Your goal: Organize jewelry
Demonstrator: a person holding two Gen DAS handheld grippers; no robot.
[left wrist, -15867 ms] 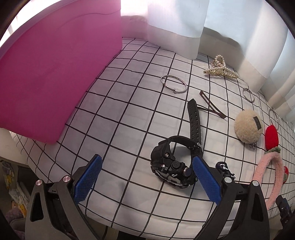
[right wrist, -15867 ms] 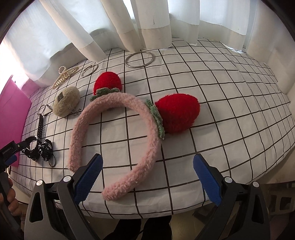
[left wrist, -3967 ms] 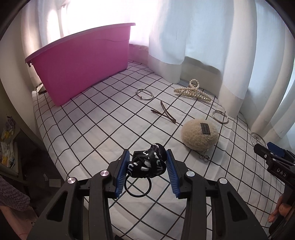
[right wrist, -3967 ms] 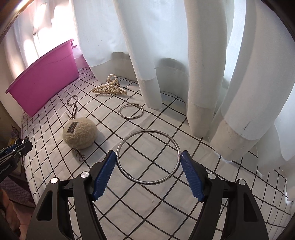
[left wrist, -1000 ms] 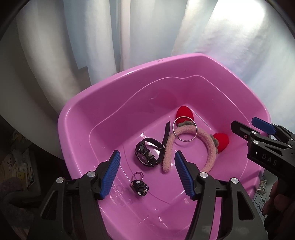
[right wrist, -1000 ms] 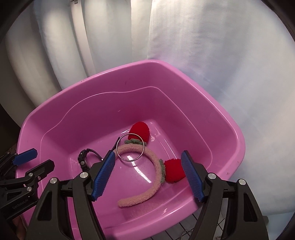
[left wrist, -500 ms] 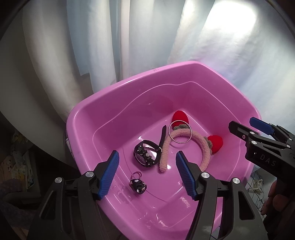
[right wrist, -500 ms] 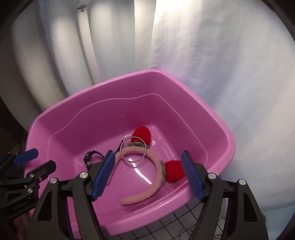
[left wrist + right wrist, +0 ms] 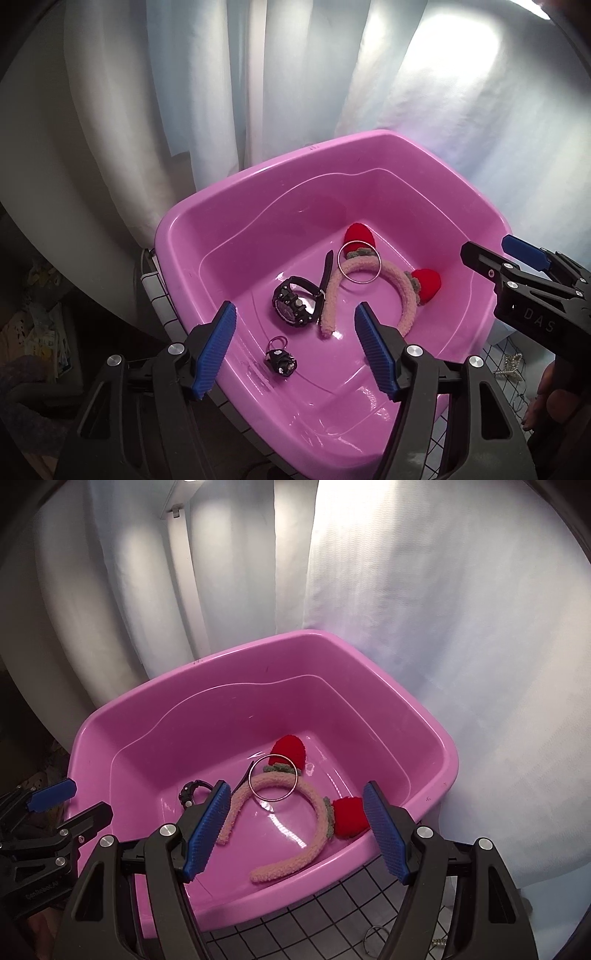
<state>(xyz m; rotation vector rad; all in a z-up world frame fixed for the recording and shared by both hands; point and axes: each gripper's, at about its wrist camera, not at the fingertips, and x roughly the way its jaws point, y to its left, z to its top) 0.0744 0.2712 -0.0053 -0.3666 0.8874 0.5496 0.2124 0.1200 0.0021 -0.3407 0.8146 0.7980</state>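
Both claws hang above the pink tub (image 9: pixel 177 236). From the left: the left claw (image 9: pixel 293 345), empty, its jaws opening; below it a small black hair tie (image 9: pixel 280 361), a black watch (image 9: pixel 293 304), then the strawberry headband (image 9: pixel 369 284) with a silver bangle (image 9: pixel 359 262) on it. The right claw (image 9: pixel 295 830) is empty and wide open. Remaining jewelry, a ring (image 9: pixel 375 938) on the grid-cloth counter (image 9: pixel 314 919), lies lower right, nearer the right claw.

White pleated curtains (image 9: pixel 406 627) glowing with backlight above a black-gridded white tablecloth (image 9: pixel 332 915).

Watch (image 9: pixel 192 792) half hidden behind right tool's blue pad (image 9: pixel 207 827)
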